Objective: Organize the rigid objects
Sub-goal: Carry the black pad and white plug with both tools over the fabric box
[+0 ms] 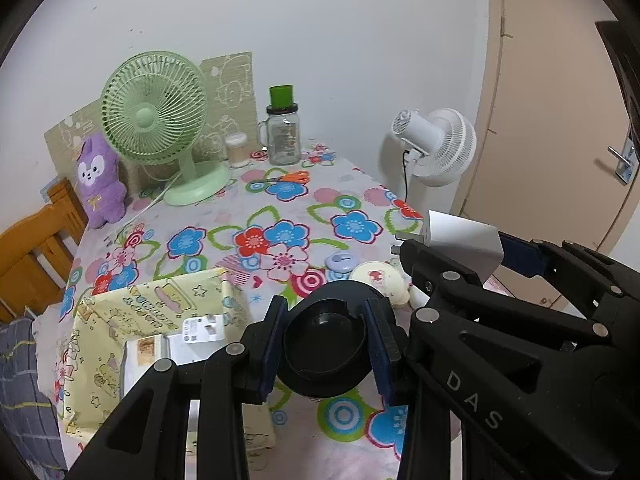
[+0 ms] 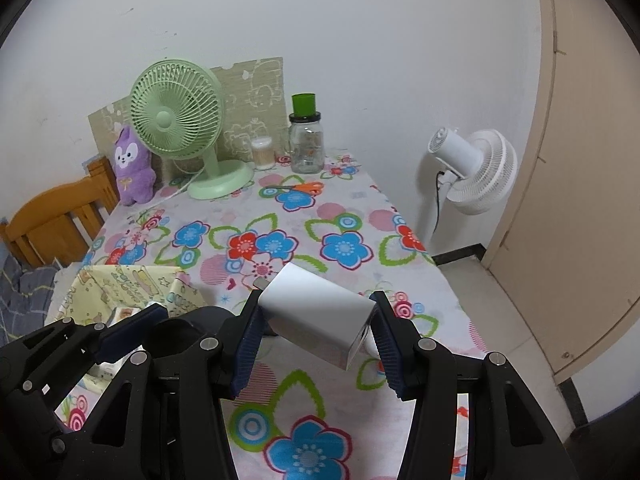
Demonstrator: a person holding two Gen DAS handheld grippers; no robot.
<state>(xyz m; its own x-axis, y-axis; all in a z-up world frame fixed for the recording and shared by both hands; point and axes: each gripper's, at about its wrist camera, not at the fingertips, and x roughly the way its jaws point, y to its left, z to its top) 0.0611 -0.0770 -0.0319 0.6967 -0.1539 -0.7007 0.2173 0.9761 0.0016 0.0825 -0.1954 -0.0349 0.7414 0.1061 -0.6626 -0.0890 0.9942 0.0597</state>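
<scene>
My left gripper [image 1: 327,332] is shut on a black round dish-like object [image 1: 324,344], held between its blue pads just above the flowered tablecloth [image 1: 280,208]. To its right, my right gripper [image 2: 316,308] is shut on a white power adapter [image 2: 320,320], whose metal prongs point away toward the table. The adapter [image 1: 464,240] and the right gripper [image 1: 460,250] also show in the left wrist view. In the right wrist view the left gripper [image 2: 180,332] sits low on the left. A yellow cartoon-print box [image 1: 132,308] stands at the left and holds a white plug [image 1: 200,330].
At the back stand a green desk fan [image 1: 160,120], a purple plush toy [image 1: 98,180], a glass jar with a green lid [image 1: 284,132] and orange scissors [image 1: 292,178]. A lilac round item [image 1: 339,262] and a cream one [image 1: 380,278] lie near. A white floor fan [image 2: 472,168] stands past the right edge.
</scene>
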